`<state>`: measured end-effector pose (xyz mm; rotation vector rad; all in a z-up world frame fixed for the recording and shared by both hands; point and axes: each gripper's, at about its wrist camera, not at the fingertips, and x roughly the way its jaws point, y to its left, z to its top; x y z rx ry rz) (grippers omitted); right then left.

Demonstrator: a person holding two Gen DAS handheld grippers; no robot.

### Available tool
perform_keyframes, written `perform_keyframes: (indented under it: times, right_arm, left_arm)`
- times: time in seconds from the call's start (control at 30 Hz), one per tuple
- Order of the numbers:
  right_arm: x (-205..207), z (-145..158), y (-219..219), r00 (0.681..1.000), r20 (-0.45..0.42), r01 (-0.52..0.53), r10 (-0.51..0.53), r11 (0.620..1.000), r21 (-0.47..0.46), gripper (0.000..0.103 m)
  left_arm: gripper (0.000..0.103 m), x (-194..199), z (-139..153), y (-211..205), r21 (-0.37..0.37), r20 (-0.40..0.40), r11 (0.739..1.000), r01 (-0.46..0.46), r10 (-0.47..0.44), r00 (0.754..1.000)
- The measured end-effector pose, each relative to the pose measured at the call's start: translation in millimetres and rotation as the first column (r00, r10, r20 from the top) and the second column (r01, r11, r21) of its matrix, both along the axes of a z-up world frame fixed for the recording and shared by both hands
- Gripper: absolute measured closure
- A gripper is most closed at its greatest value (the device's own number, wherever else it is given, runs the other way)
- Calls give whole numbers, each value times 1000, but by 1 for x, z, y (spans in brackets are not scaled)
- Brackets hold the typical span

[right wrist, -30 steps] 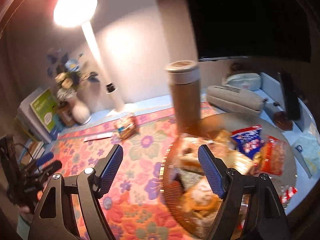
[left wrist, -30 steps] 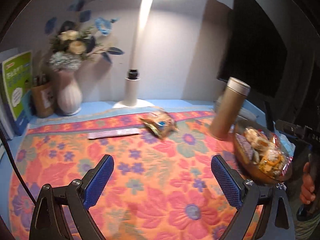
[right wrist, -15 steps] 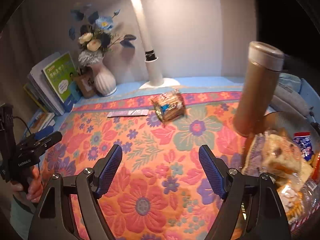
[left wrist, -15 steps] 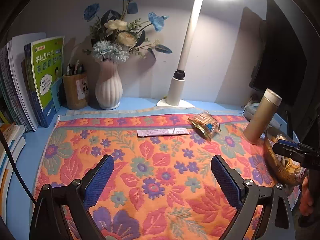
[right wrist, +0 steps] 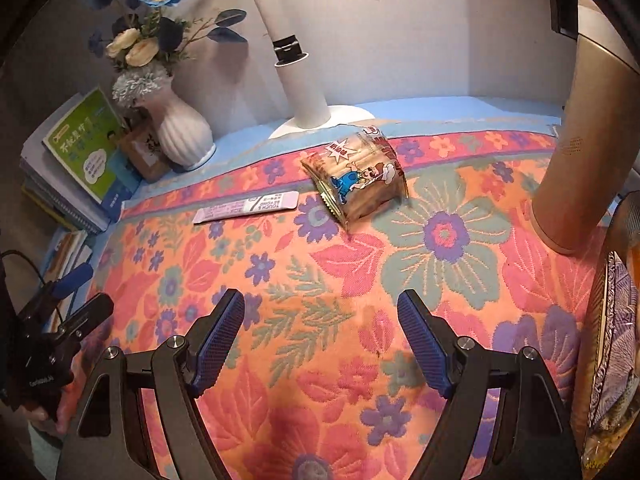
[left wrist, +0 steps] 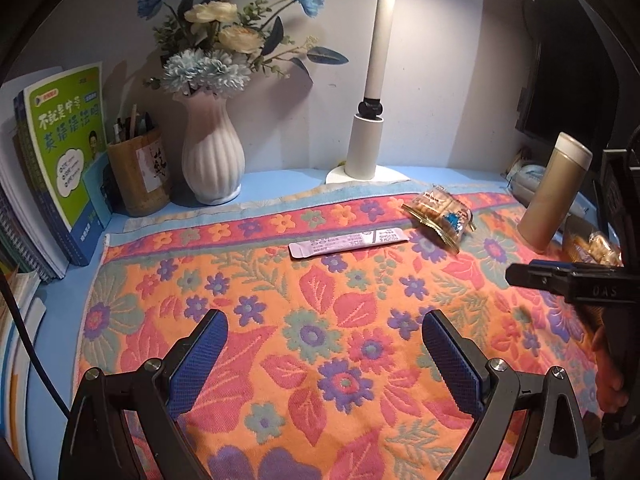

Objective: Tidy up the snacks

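Note:
A clear biscuit packet (left wrist: 439,217) (right wrist: 357,175) lies on the floral cloth (left wrist: 320,320) near its far edge. A long pale sachet (left wrist: 349,242) (right wrist: 247,207) lies flat just left of it. A bowl of wrapped snacks (left wrist: 594,249) (right wrist: 612,344) sits at the cloth's right edge, mostly cut off. My left gripper (left wrist: 324,354) is open and empty above the near cloth. My right gripper (right wrist: 320,340) is open and empty, short of the biscuit packet; it also shows in the left wrist view (left wrist: 560,278).
A tan flask (left wrist: 554,192) (right wrist: 580,140) stands right of the packet, beside the bowl. A white lamp (left wrist: 370,136), a white vase of flowers (left wrist: 212,156), a pen pot (left wrist: 138,176) and books (left wrist: 60,160) line the back and left.
Both grippers have swung left, away from the snack bowl, toward the packet and sachet. The right gripper has moved closer to the biscuit packet. Both stay open.

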<state>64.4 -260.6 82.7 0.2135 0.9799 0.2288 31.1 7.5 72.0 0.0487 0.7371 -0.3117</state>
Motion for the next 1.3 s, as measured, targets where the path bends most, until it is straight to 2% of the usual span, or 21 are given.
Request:
perform_keyframes:
  times: [0.1,0.2,0.3,0.4,0.47,0.6,0.7,0.73,0.83,0.87,0.93,0.97,1.0,1.07,1.1,1.17,1.2,1.27,1.3]
  right_arm:
    - [12,-12,-4,999,37,39,-39,999,-14,24]
    - [23,-24,-7,999,19,47,-47,999,-4,24]
    - [39,-21,-10,999,7,40,-40,999,-2,24]
    - [58,-15,-12,999,30,46,-45,999,-25,16]
    - [71,-15,-14,996,63,73,-70,997,-40,16]
    - [95,-23,-13,993,114,47,-42,998,-39,16]
    - [106,-33,-10,992,129,28,-16,995,-91,16]
    - [109,-38,-11,992,124,22,-10,995,-98,16]
    - [114,-49,-14,998,60,-31,32,999,-28,16]
    - [112,-50,-14,998,59,-36,38,999,-24,16]
    - [113,-51,-12,997,54,-48,50,998,-30,16]
    - [112,-52,-10,997,52,-58,60,998,-35,16]
    - [111,-52,-7,996,55,-67,69,997,-49,16]
    - [110,-52,-1,994,63,-82,87,994,-73,16]
    - [110,-52,2,994,66,-85,91,993,-86,16]
    - [109,-52,6,993,68,-86,94,990,-113,19]
    - [109,-52,7,993,72,-83,92,989,-123,24]
    - [109,-53,8,993,75,-84,94,988,-132,27]
    - [109,-52,8,993,80,-79,91,987,-138,29]
  left_arm:
    - [6,14,-14,-2,-11,-31,1000,-20,20,999]
    - [6,27,-28,-5,-16,-74,999,-34,32,997]
    - [6,39,-24,-14,29,-66,1000,-1,3,998]
    - [6,54,-14,-25,57,-51,996,66,-63,997]
    - [6,70,-14,-36,80,-90,985,150,-142,986]
    - [6,104,-22,-57,192,-72,961,199,-189,979]
    - [6,130,-30,-69,223,-79,947,232,-220,972]
    - [6,139,-33,-73,233,-78,942,243,-231,970]
    - [6,157,-45,-78,233,-114,926,297,-277,954]
    - [8,161,-51,-80,228,-143,919,323,-296,944]
    - [23,165,-62,-81,202,-209,906,371,-330,921]
    - [25,162,-61,-78,174,-203,908,381,-346,916]
    - [37,158,-59,-75,134,-217,897,422,-389,896]
    - [43,148,-54,-73,86,-236,868,490,-460,856]
    - [46,143,-53,-74,90,-241,855,510,-478,844]
    - [46,136,-54,-79,130,-240,846,518,-480,844]
    - [46,135,-55,-82,145,-233,846,512,-474,849]
    - [48,137,-55,-85,131,-226,861,492,-457,860]
    - [54,138,-55,-87,125,-219,868,481,-449,866]
